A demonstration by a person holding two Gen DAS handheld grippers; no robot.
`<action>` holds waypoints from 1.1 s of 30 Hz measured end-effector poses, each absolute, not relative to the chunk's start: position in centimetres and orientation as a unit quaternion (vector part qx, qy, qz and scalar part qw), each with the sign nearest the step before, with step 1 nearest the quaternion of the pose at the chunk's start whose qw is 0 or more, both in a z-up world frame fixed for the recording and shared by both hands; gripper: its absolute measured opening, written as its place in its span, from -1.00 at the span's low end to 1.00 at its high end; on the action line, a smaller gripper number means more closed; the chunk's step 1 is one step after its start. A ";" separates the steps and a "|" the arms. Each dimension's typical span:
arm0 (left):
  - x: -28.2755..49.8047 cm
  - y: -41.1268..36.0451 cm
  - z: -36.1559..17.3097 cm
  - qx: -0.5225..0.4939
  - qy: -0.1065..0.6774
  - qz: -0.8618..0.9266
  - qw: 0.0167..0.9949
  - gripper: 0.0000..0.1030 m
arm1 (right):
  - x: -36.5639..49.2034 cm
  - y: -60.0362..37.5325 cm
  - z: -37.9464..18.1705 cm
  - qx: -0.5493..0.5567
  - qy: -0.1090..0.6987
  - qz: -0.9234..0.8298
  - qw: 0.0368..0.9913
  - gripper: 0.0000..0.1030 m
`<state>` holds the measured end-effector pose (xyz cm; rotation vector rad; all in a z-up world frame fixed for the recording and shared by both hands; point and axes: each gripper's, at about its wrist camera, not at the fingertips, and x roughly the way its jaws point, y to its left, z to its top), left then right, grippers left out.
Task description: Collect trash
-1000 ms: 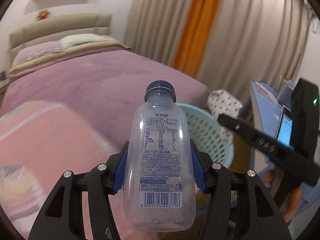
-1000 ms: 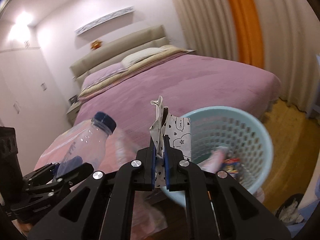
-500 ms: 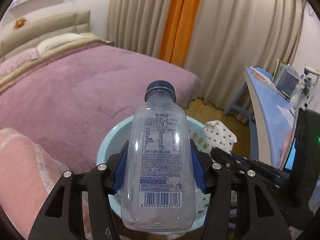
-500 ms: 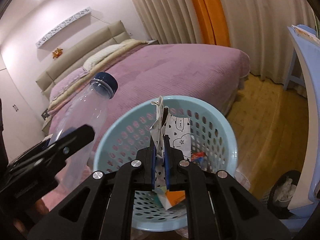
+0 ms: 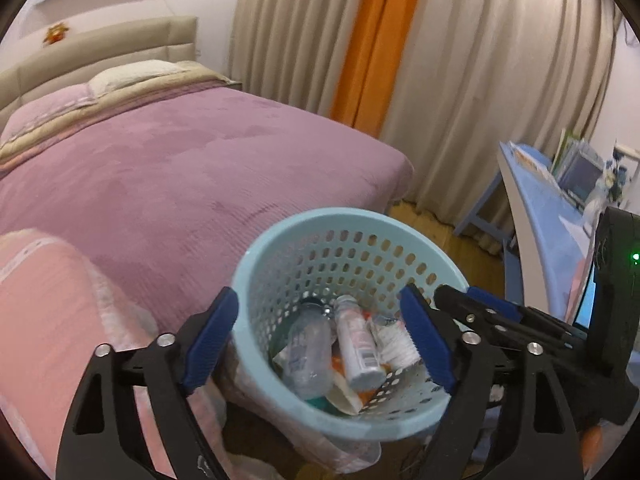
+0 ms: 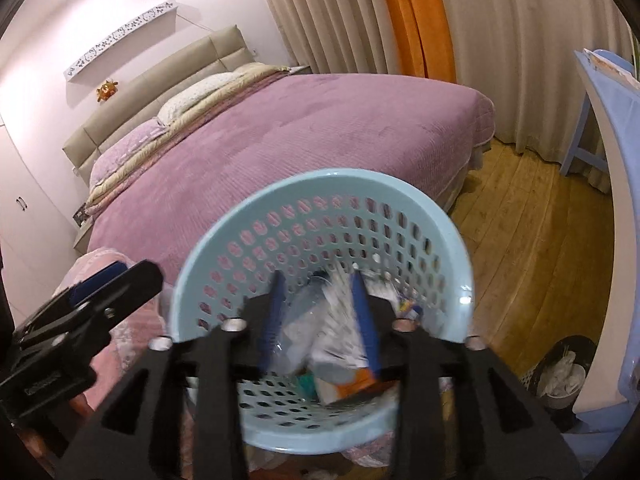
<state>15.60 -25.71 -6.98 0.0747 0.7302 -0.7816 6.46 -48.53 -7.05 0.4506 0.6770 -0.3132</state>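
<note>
A light blue perforated basket [image 5: 256, 304] stands at the foot of the bed, also in the right wrist view [image 6: 460, 240]. Inside lie a clear plastic bottle [image 5: 308, 356], a small white bottle [image 5: 358, 348], crumpled patterned paper [image 5: 394, 340] and wrappers. My left gripper [image 5: 320, 340] is open and empty above the basket, its blue pads [image 5: 210, 340] on either side of the opening. My right gripper [image 6: 318, 320] is open over the basket, blurred by motion, with the patterned paper [image 6: 336, 320] falling between its fingers.
A bed with a purple cover [image 5: 160, 168] fills the left. A pink blanket [image 5: 44, 320] lies near left. Curtains [image 5: 460, 80] hang behind. A blue desk [image 5: 552, 216] stands at right. A dark bin with white trash [image 6: 560, 376] sits on the wooden floor [image 6: 532, 240].
My left gripper opened and the clear bottle dropped into the basket. My right gripper opened and let go of the patterned paper. Both moved over the basket.
</note>
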 end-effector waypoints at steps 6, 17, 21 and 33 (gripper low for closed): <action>13.2 -19.7 -5.5 -0.004 0.312 -0.366 0.877 0.83 | 4.9 -45.3 -5.2 0.186 0.310 -0.130 0.923 0.14; 8.0 -12.6 -6.2 0.006 0.241 -0.276 0.930 0.85 | 2.9 -38.6 -3.4 0.113 0.283 -0.122 0.945 0.15; 6.7 -12.7 -7.3 0.031 0.211 -0.260 0.942 0.85 | 2.1 -36.6 -3.3 0.100 0.266 -0.130 0.950 0.18; 5.4 -12.0 -7.0 0.053 0.166 -0.232 0.957 0.85 | -0.4 -34.0 -3.6 0.077 0.204 -0.164 0.962 0.25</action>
